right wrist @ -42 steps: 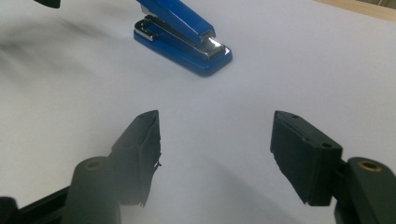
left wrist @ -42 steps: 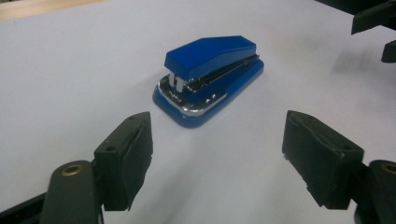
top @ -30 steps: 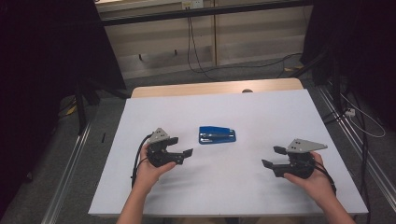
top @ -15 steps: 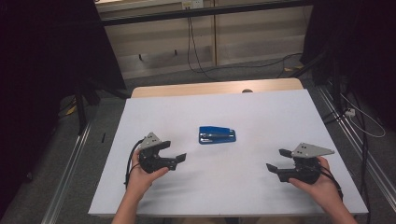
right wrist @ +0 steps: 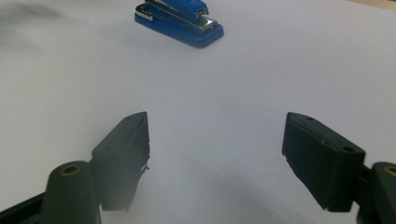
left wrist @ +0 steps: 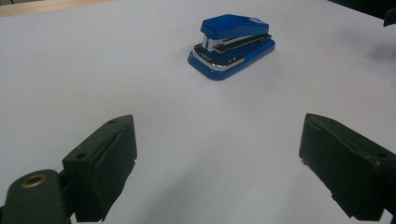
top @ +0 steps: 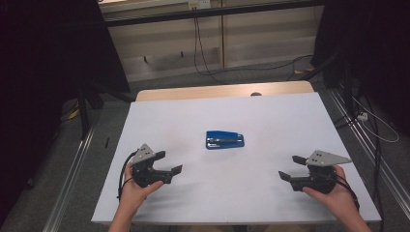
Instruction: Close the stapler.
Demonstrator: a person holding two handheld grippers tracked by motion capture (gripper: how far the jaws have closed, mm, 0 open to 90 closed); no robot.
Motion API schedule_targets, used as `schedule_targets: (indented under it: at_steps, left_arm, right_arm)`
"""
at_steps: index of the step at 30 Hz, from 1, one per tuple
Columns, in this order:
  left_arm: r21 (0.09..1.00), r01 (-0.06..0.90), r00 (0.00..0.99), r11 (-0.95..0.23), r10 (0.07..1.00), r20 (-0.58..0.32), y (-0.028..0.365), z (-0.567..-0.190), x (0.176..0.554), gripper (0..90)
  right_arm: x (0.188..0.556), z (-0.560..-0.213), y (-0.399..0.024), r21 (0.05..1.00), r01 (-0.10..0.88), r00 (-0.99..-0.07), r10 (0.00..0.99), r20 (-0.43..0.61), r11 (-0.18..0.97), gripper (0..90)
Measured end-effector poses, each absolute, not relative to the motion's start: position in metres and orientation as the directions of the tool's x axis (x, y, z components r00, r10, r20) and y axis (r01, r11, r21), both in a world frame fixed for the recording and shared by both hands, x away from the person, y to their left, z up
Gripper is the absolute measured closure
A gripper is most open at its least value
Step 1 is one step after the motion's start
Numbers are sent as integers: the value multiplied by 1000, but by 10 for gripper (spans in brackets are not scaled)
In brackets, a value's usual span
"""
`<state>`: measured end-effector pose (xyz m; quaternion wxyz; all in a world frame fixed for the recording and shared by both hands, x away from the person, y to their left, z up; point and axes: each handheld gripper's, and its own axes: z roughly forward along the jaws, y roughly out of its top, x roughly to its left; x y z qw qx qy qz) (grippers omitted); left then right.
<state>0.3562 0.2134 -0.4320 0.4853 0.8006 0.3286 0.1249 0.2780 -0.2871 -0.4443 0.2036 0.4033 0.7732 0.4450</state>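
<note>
My counter [top: 159, 125] is a plain white sheet laid over a wooden top, whose far strip [top: 193, 92] shows bare. Beyond it the floor [top: 241, 72] carries loose cables below pale wall panels, and dark curtains close both sides. Metal rails run along the counter's left and right edges.

The blue stapler [top: 225, 139] lies flat near the middle, lengthwise across the counter, well apart from every edge. White surface lies open all round it.

My left claw [top: 170, 163] sits near the front left corner, my right claw [top: 294, 167] near the front right, both close to the near edge and pointing inward. Each has just been opening; both now stand wide apart with nothing between the jaws.

From the left claw's camera, the stapler [left wrist: 232, 44] shows its open mouth, with silver metal under the blue top. The right claw's camera catches the stapler [right wrist: 180, 17] end-on, with its chrome end nearest me.
</note>
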Motion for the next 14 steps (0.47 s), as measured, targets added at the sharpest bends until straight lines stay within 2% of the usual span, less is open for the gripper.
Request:
schedule_targets:
  at_steps: [7,14]
  left_arm:
    - [856,421,728,-302,675,-120,231,-435,353,112]
    - [852,431,721,-298,681,-127,231,-437,354,110]
  right_arm:
    - [277,-445,-289,856,438,-594,803,45,276,228]
    - [278,-446,-290,859,433,-593,804,44,273,215]
